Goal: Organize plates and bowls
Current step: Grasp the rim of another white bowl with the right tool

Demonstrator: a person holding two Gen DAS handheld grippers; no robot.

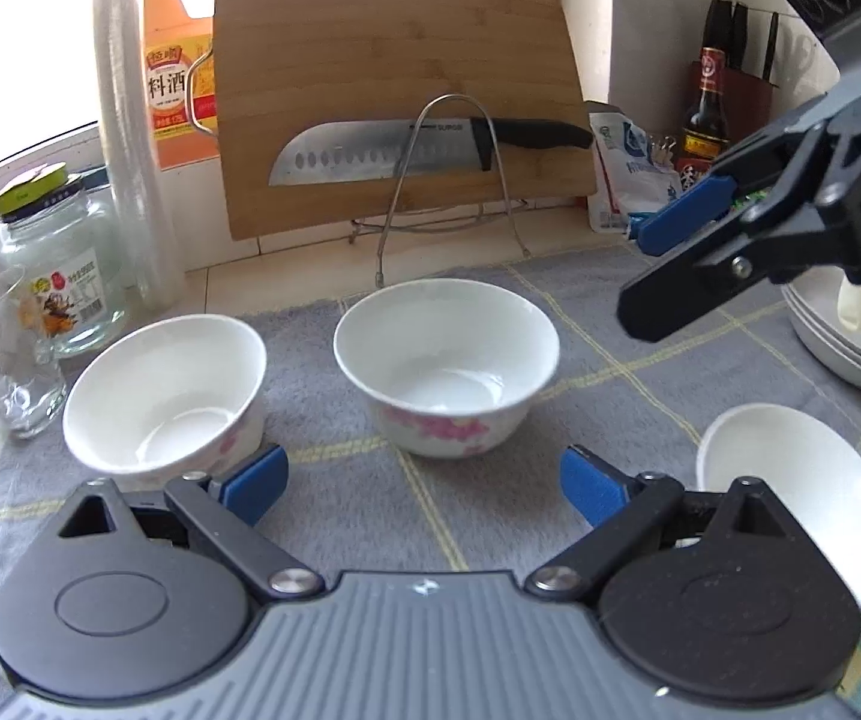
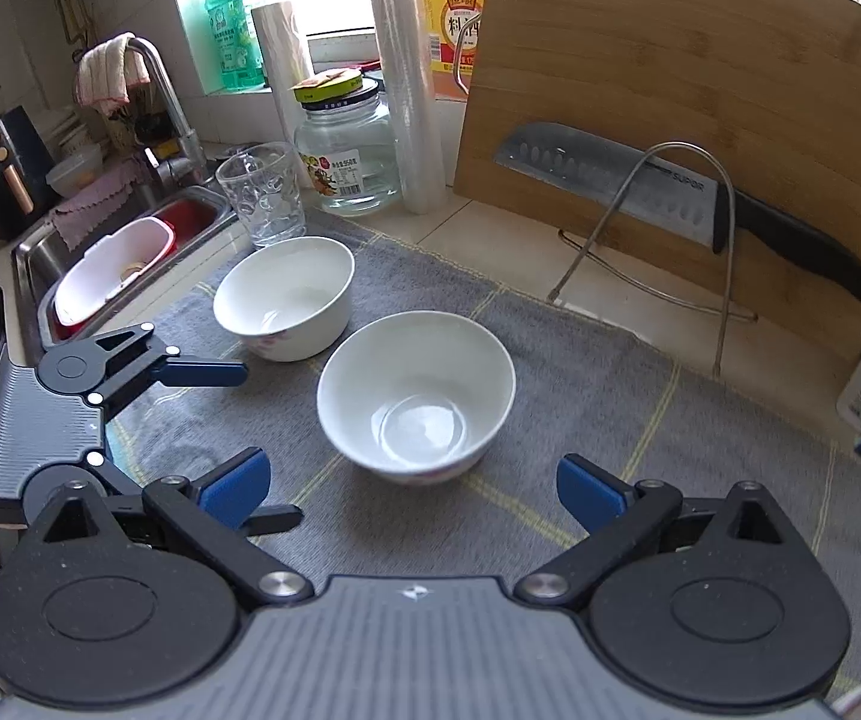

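Bowls first: the middle bowl (image 1: 445, 363) is white, glossy and empty, with pink flowers printed round the outside, sitting upright on the grey checked cloth (image 1: 610, 324). The left gripper (image 1: 421, 483) has its blue-padded jaws wide apart, holding nothing, just short of that bowl. The right gripper (image 2: 409, 489) is spread open too, hovering near the same bowl. A second flowery bowl (image 1: 166, 393) sits left of the middle one, a plain white one (image 1: 802, 480) right of it, and stacked plates (image 1: 850, 342) further right. Behind it stands a cutting board (image 1: 394, 90) with a knife (image 1: 424, 147)
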